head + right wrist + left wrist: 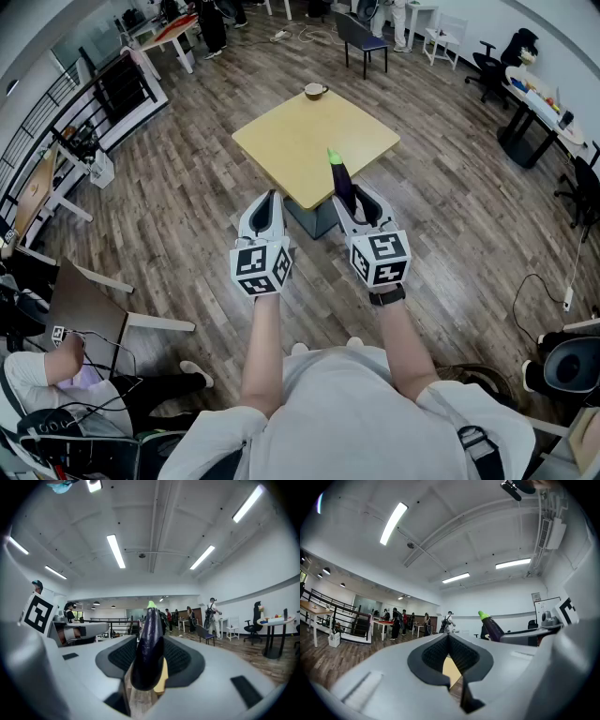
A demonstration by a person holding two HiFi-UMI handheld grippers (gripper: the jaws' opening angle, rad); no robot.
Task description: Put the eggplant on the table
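Observation:
A dark purple eggplant (341, 178) with a green stem stands upright between the pads of my right gripper (354, 199), which is shut on it. In the right gripper view the eggplant (150, 644) fills the gap between the jaws, stem end up. Both grippers are held level, just short of the near corner of a square yellow table (291, 141). My left gripper (267, 202) is shut with nothing in it, a little to the left of the right one. From the left gripper view the eggplant (491, 626) shows at the right.
A small cup (315, 91) sits at the table's far edge. The table stands on a wooden floor. A dark chair (361, 37) is beyond it, office chairs and a round table (539, 103) at the right, a seated person (56, 375) at the lower left.

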